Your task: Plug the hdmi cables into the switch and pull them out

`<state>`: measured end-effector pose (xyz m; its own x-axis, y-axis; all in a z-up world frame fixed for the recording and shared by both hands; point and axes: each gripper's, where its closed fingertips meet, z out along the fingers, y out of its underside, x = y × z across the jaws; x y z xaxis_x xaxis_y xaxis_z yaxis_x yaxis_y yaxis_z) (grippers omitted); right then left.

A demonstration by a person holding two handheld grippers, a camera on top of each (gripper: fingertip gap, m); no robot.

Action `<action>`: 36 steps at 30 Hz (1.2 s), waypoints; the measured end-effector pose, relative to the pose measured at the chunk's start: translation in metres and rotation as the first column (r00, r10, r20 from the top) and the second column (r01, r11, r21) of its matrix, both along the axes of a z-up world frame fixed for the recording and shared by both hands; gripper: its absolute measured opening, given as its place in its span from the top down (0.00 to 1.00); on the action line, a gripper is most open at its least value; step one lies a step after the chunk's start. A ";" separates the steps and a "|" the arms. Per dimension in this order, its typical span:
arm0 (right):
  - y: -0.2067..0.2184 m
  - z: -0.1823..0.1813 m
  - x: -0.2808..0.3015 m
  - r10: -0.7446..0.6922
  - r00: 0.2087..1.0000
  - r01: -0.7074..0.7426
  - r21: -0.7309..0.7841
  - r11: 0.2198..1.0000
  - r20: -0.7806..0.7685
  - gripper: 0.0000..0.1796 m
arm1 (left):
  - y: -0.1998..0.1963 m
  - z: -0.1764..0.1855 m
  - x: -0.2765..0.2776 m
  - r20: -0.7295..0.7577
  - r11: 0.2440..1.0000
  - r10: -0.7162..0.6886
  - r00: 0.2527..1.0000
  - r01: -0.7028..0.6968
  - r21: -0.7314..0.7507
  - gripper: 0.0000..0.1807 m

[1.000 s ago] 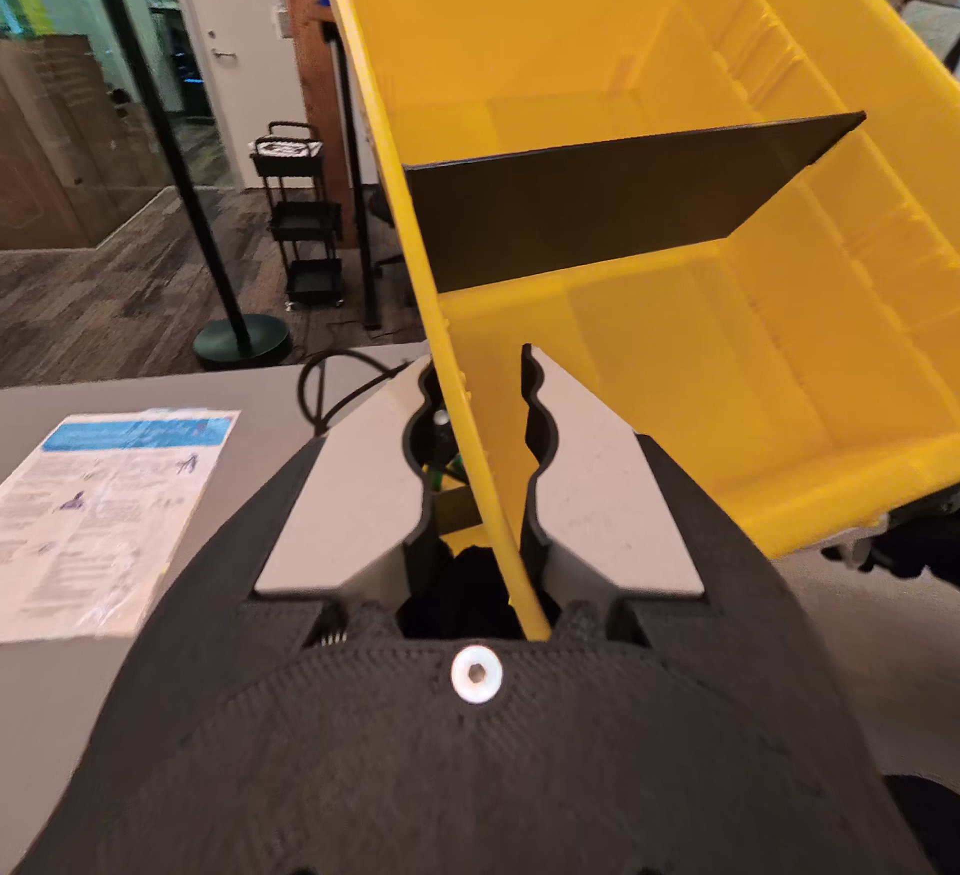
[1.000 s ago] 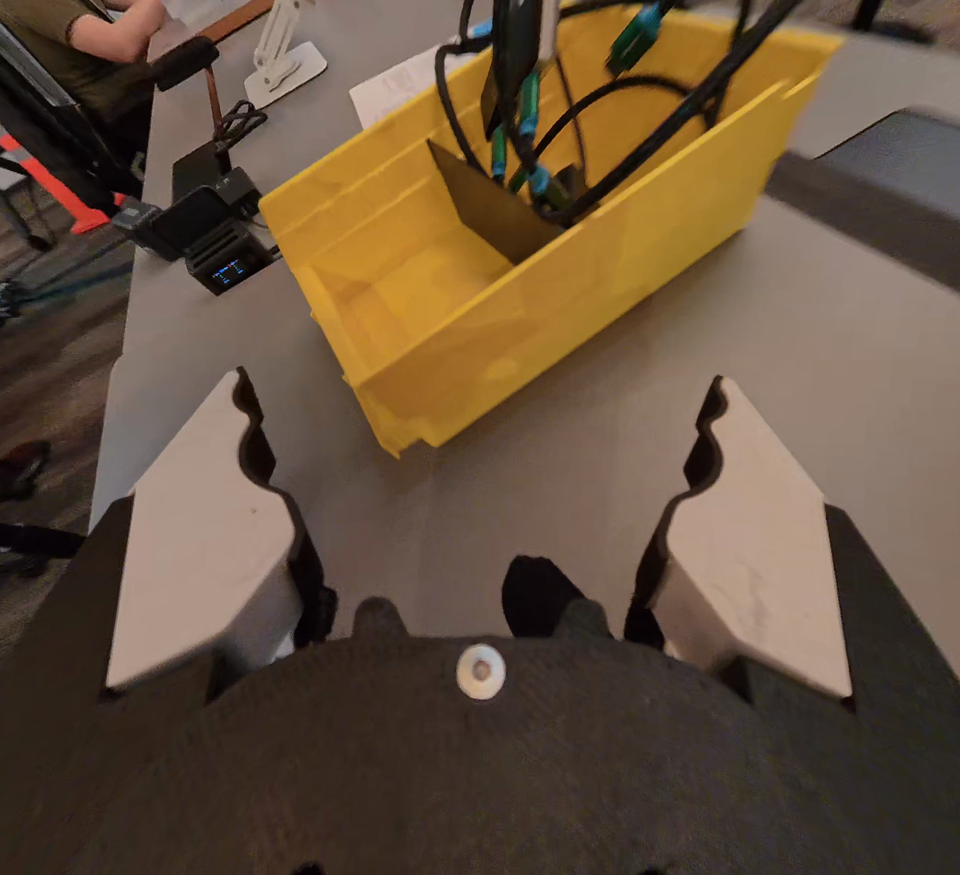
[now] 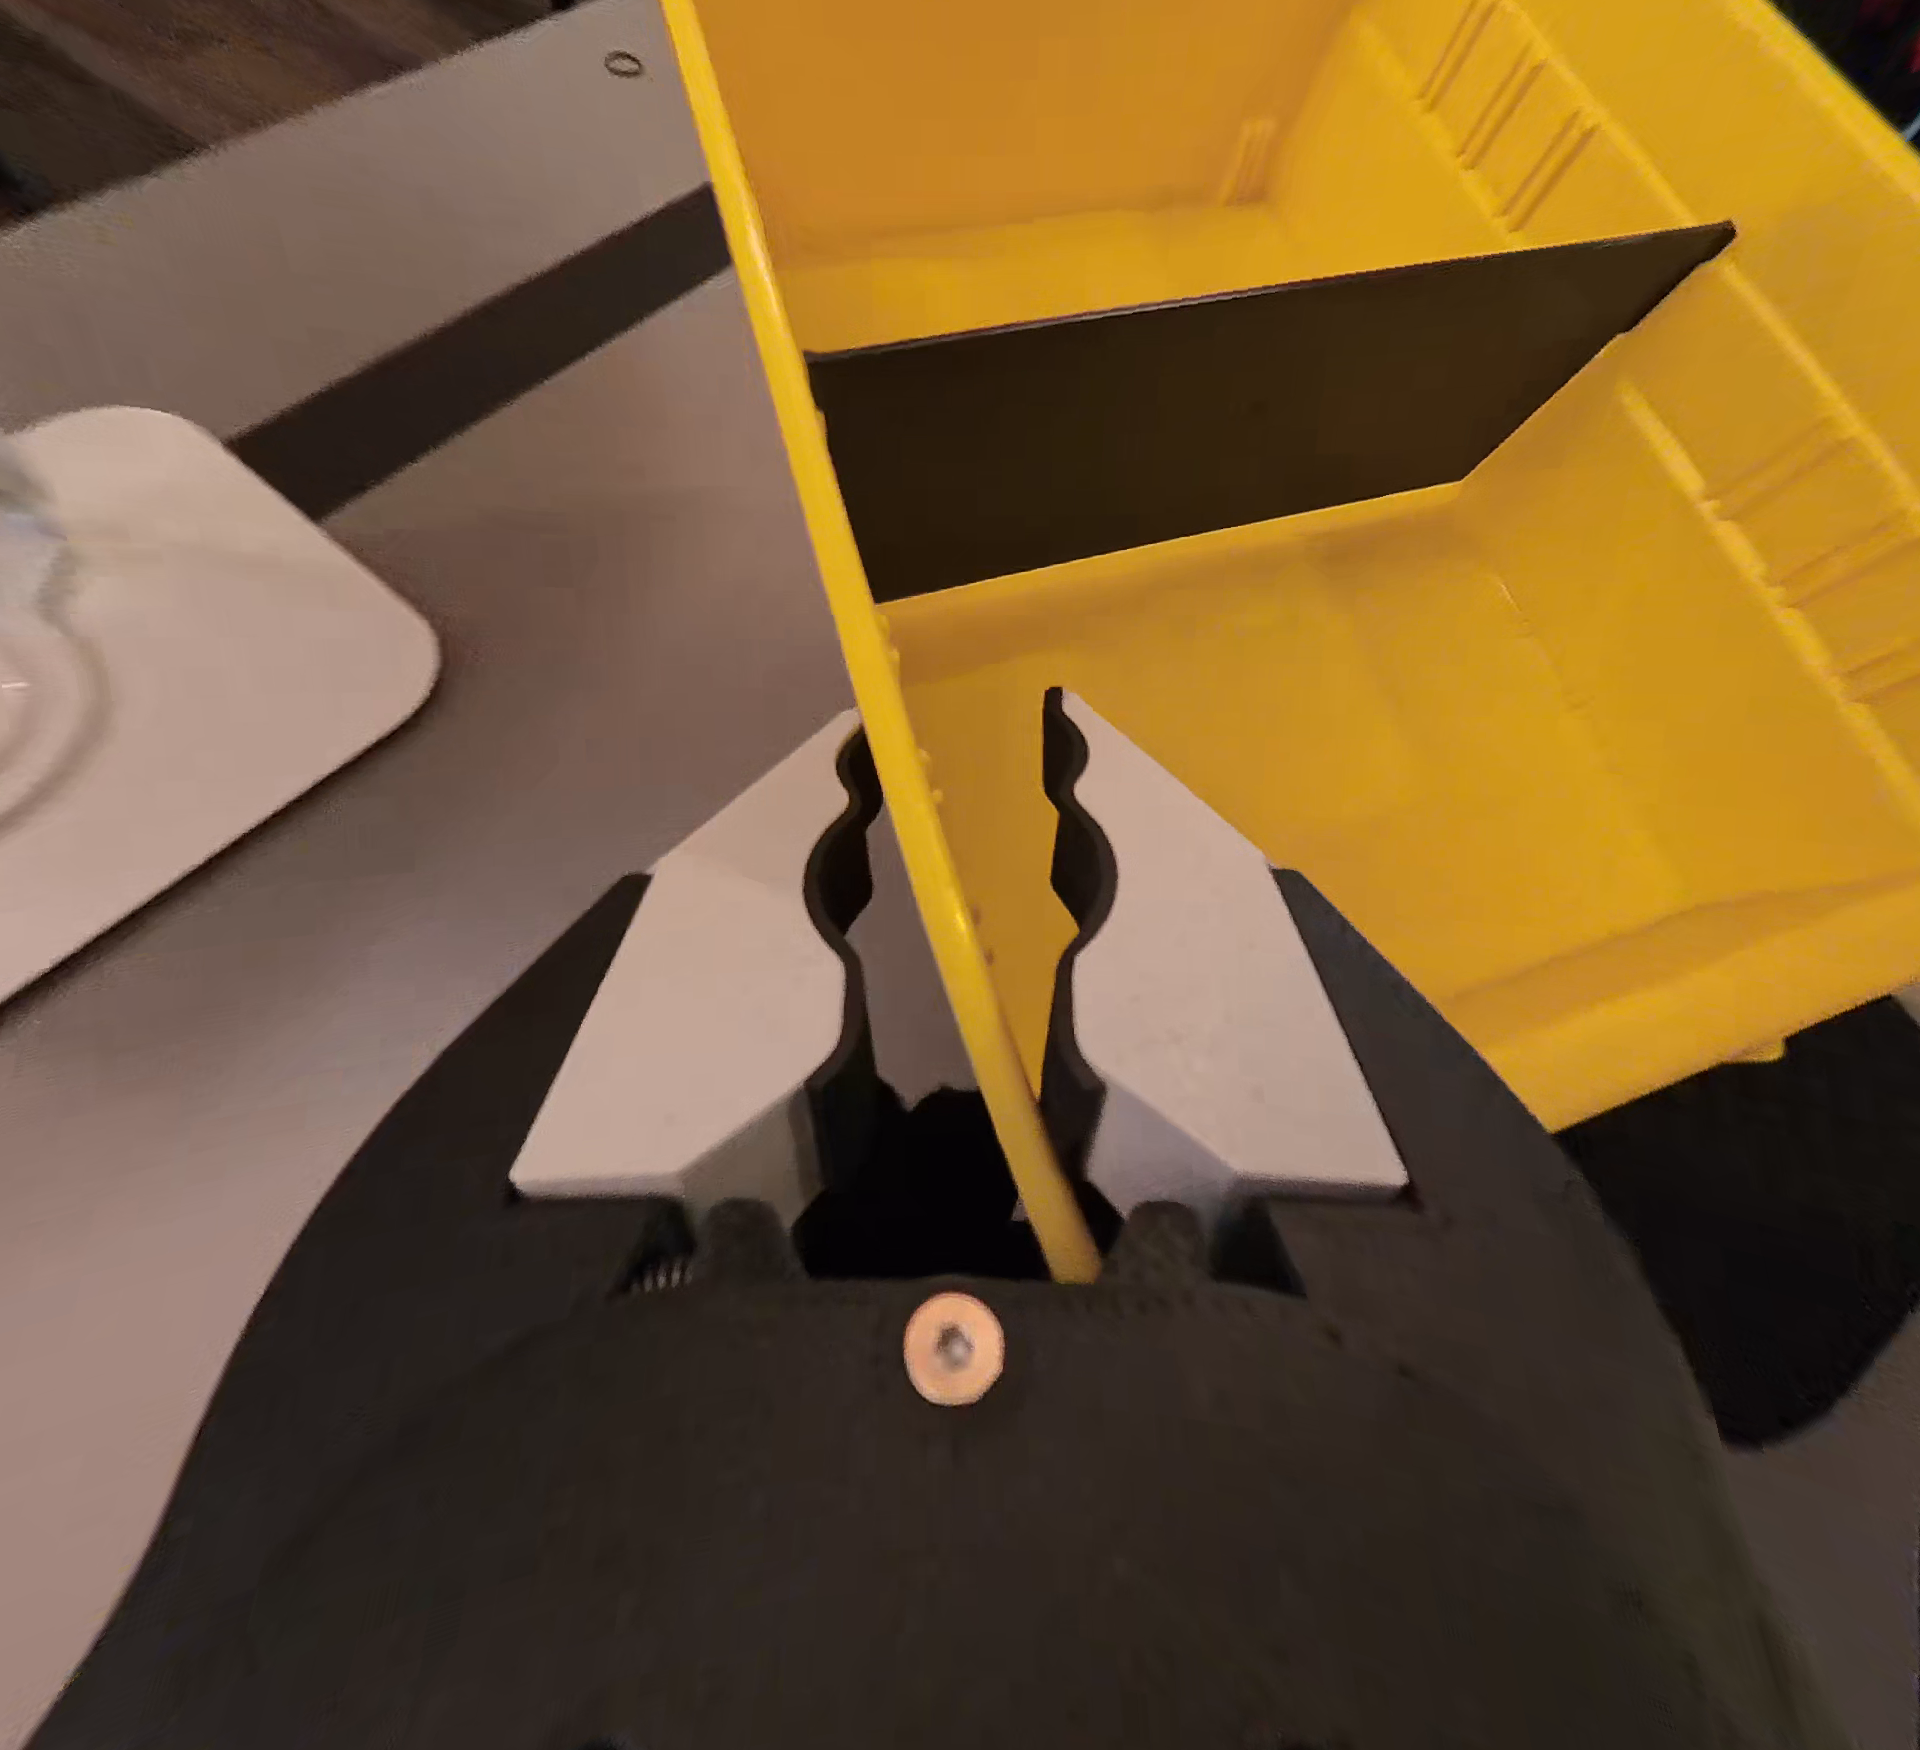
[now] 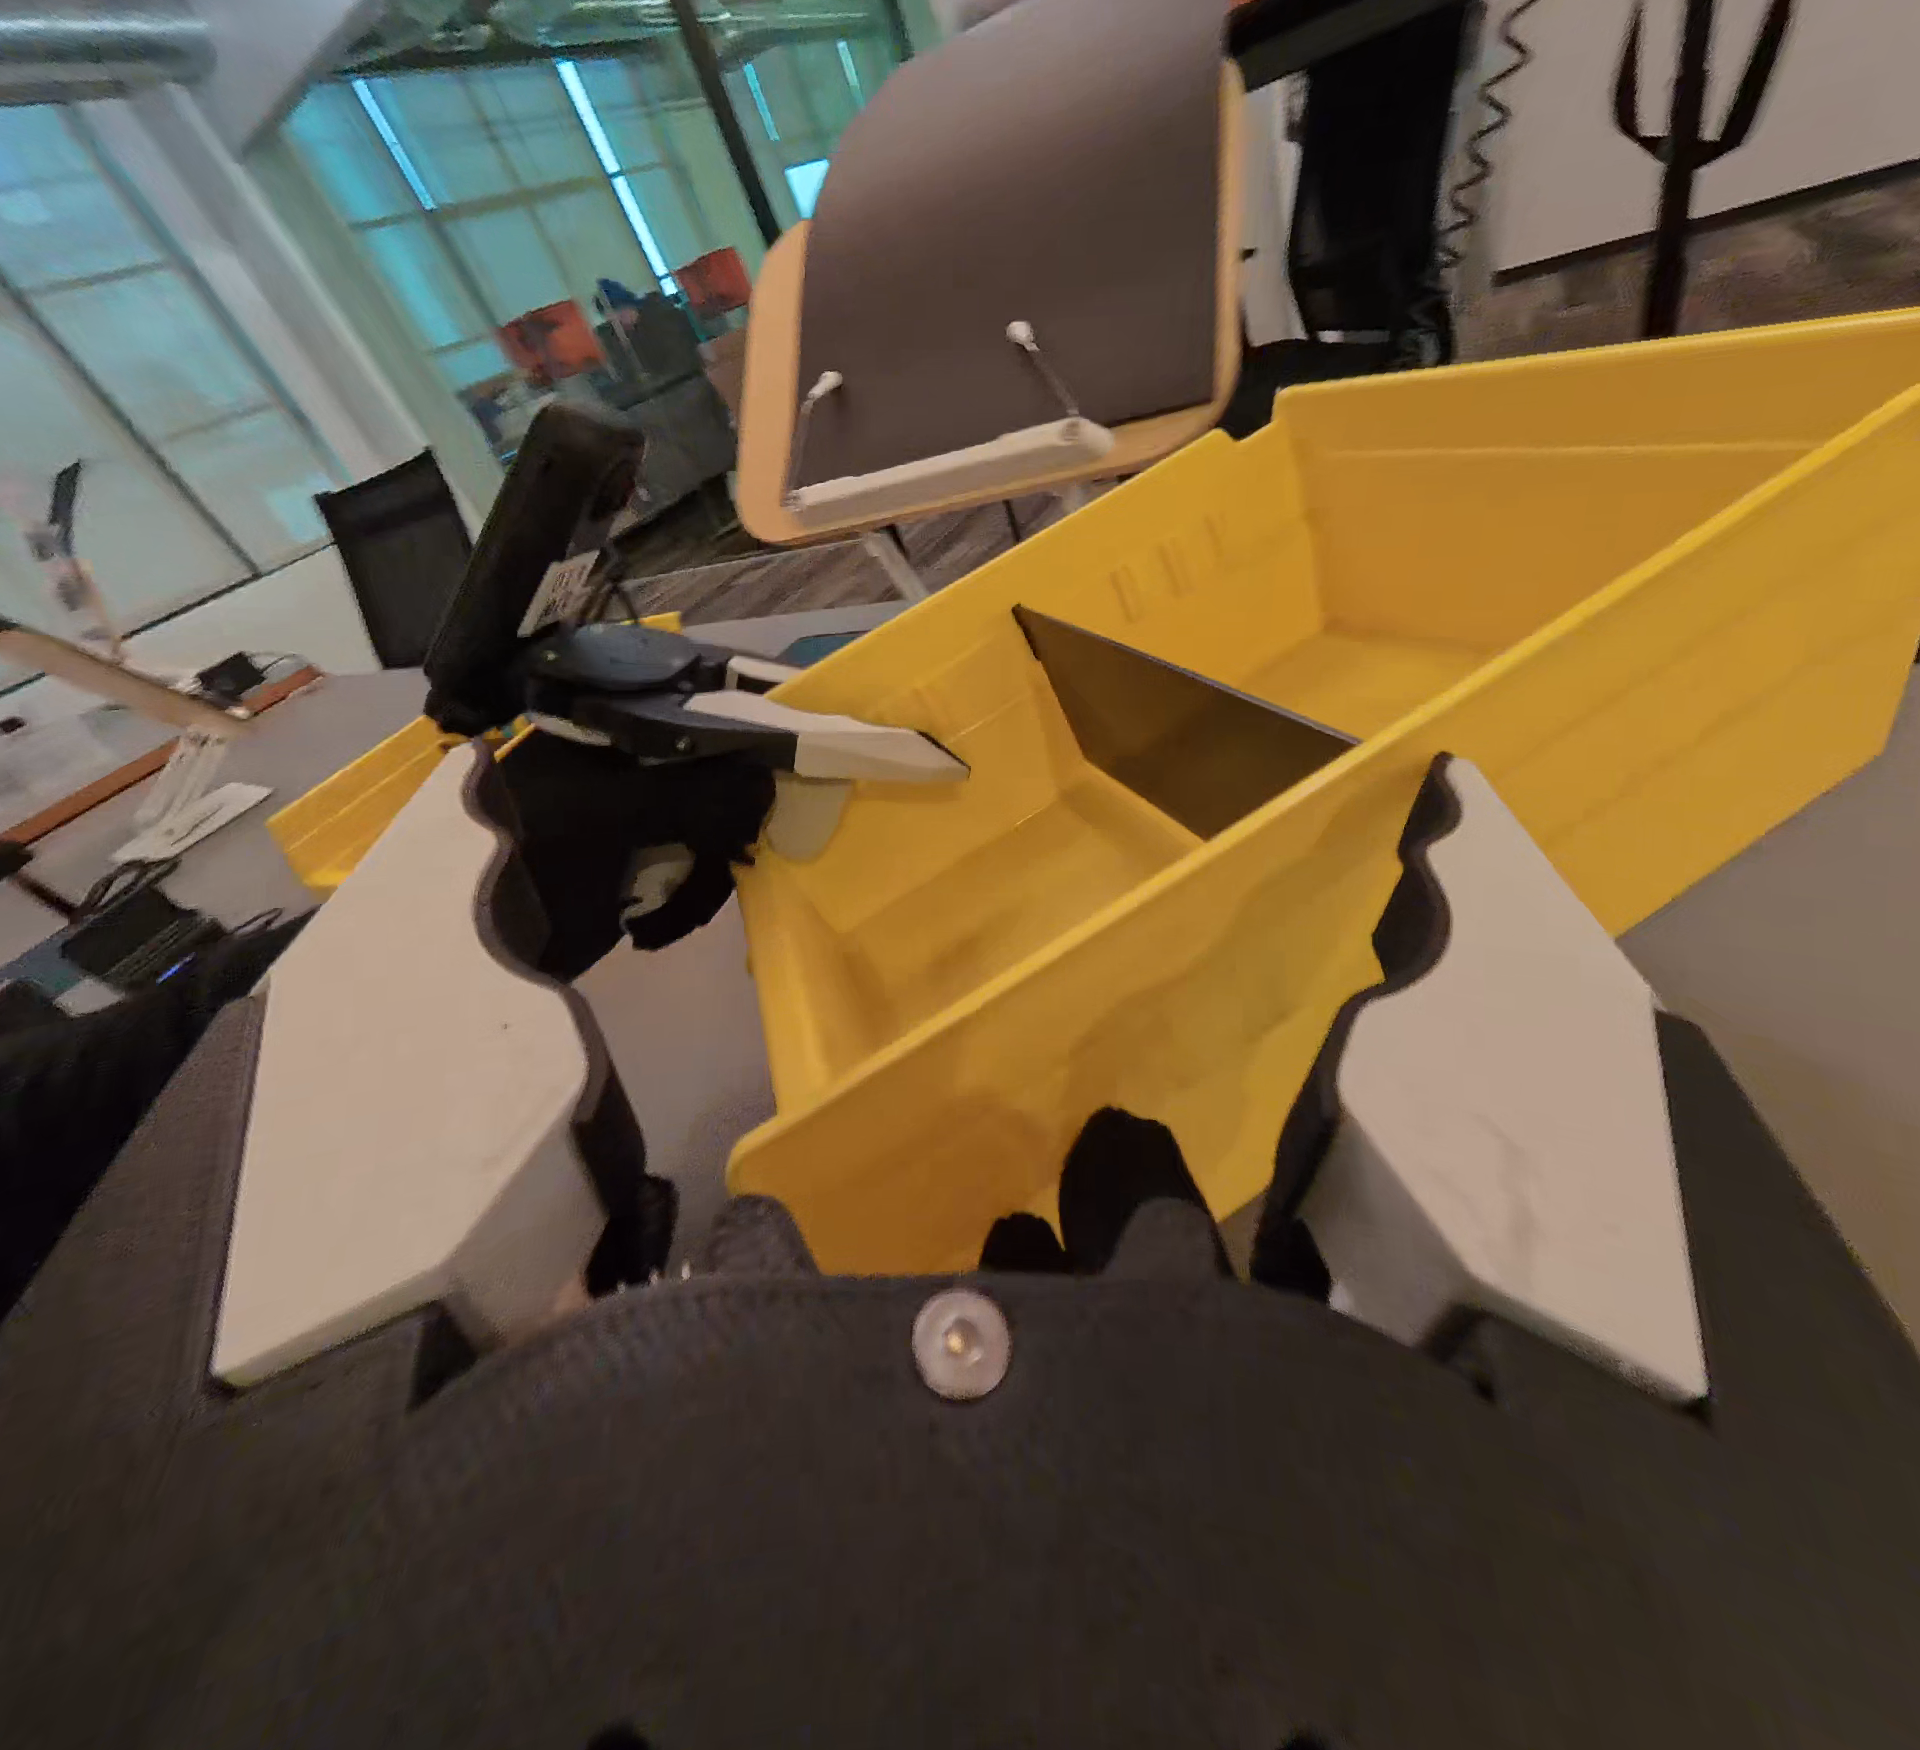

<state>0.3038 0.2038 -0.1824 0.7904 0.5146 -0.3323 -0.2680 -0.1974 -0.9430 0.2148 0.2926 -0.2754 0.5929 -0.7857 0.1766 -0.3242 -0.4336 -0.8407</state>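
The yellow bin [image 4: 1049, 879] now shows both compartments bare — a second ago cables filled its far half. The left hand-held gripper [image 3: 951, 879] stays clamped on its side wall; the right hand-held gripper [image 4: 935, 879] is spread wide, straddling the bin's near corner. The cables and switch are out of view — probably tipped out for plugging.

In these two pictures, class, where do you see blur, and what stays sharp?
Left wrist view: the white base at the left edge is smeared, the yellow bin and black divider fairly crisp. Right wrist view: background windows and hanging cables streak; the right gripper has soft edges.
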 end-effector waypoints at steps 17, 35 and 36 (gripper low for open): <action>0.053 -0.081 0.104 -0.141 0.969 0.170 -0.134 0.976 0.202 0.12 | 0.015 -0.060 0.108 0.019 0.997 -0.016 1.000 0.017 -0.074 0.74; 0.147 -0.098 0.234 -0.211 0.954 0.251 -0.186 0.950 0.214 0.25 | 0.004 -0.041 0.200 0.278 0.977 -0.017 0.960 0.075 -0.197 0.32; 0.152 -0.100 0.239 -0.204 0.958 0.244 -0.197 0.950 0.201 0.25 | 0.006 -0.040 0.205 0.295 0.976 -0.013 0.955 0.076 -0.204 0.31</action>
